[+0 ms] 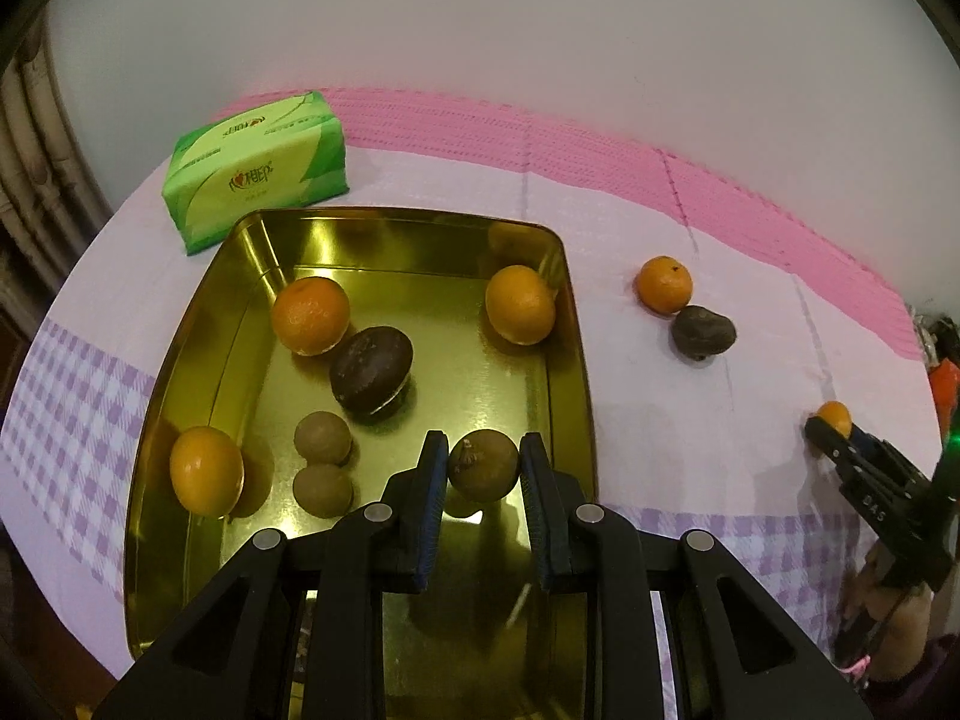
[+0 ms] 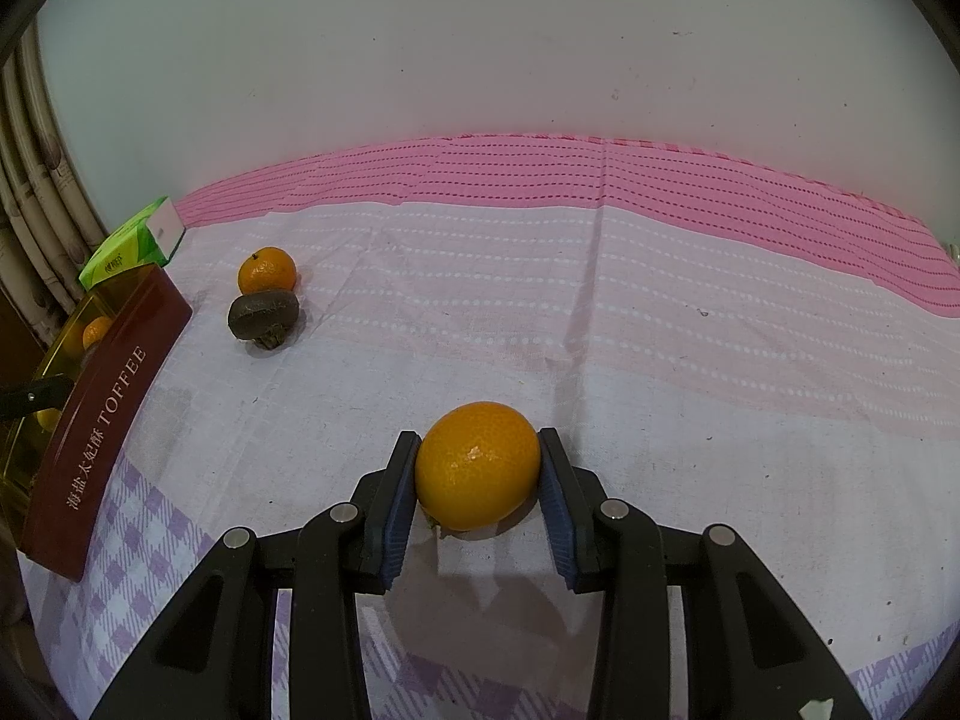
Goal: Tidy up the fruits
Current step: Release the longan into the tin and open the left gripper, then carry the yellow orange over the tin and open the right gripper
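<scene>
Gold-coloured inside, the open tin (image 1: 558, 312) sits on the cloth-covered table (image 1: 660, 420) and holds 3 oranges (image 1: 310, 315), 1 dark brown fruit (image 1: 371, 369) and 2 small brown round fruits (image 1: 322, 438) touching each other. Above the tin's floor, the left gripper (image 1: 483, 468) has its fingers clamped on a third small brown fruit (image 1: 483, 465), 1 pad against each side. Outside the tin, an orange (image 1: 664, 284) and a dark fruit (image 1: 703, 332) lie touching on the cloth. A green tissue pack (image 1: 258, 171) lies behind the tin. The right gripper (image 2: 478, 471) has its fingers closed against an orange (image 2: 478, 465) resting on the cloth.
</scene>
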Demonstrator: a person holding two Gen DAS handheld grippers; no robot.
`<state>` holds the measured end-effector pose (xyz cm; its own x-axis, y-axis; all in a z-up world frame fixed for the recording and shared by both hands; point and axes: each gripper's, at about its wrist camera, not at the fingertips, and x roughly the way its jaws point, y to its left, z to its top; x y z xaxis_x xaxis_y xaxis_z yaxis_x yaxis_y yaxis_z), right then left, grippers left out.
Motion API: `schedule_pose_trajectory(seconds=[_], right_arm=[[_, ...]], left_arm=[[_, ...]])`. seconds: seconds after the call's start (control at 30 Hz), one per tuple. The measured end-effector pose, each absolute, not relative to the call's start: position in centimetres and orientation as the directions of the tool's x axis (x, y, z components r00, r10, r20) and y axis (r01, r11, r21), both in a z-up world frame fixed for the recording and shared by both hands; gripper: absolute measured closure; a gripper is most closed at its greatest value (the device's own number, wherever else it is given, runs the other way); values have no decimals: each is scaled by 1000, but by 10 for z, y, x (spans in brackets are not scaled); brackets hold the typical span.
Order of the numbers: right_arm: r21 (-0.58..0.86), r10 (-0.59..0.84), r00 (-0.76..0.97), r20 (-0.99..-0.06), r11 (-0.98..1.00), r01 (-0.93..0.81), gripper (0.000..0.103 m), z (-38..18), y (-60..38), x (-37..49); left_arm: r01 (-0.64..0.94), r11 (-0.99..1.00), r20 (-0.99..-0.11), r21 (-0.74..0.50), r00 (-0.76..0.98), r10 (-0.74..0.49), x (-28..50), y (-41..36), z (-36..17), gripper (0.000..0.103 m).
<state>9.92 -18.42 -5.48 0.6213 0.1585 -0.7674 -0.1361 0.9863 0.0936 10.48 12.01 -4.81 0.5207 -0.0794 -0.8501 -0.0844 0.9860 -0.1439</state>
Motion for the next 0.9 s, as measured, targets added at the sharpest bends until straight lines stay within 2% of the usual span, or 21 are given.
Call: schedule_pose_trajectory(seconds=[0.53, 0.6, 0.67, 0.8, 0.9], right_arm=[[89, 156, 620, -769, 986, -138, 67, -55, -183, 100], [89, 156, 620, -769, 986, -138, 67, -55, -183, 100], [88, 155, 620, -769, 987, -138, 67, -55, -183, 100], [87, 155, 620, -769, 987, -138, 67, -55, -183, 100], [86, 154, 620, -769, 987, -138, 67, -54, -183, 100]], left_arm=[[-86, 994, -862, -62, 506, -10, 109, 113, -56, 76], [-83, 995, -864, -50, 504, -1, 108, 111, -57, 74], [-84, 996, -864, -35, 503, 12, 108, 109, -56, 65], [-86, 996, -853, 9, 519, 53, 102, 105, -48, 60], [-89, 995, -839, 43, 538, 84, 94, 102, -38, 52]])
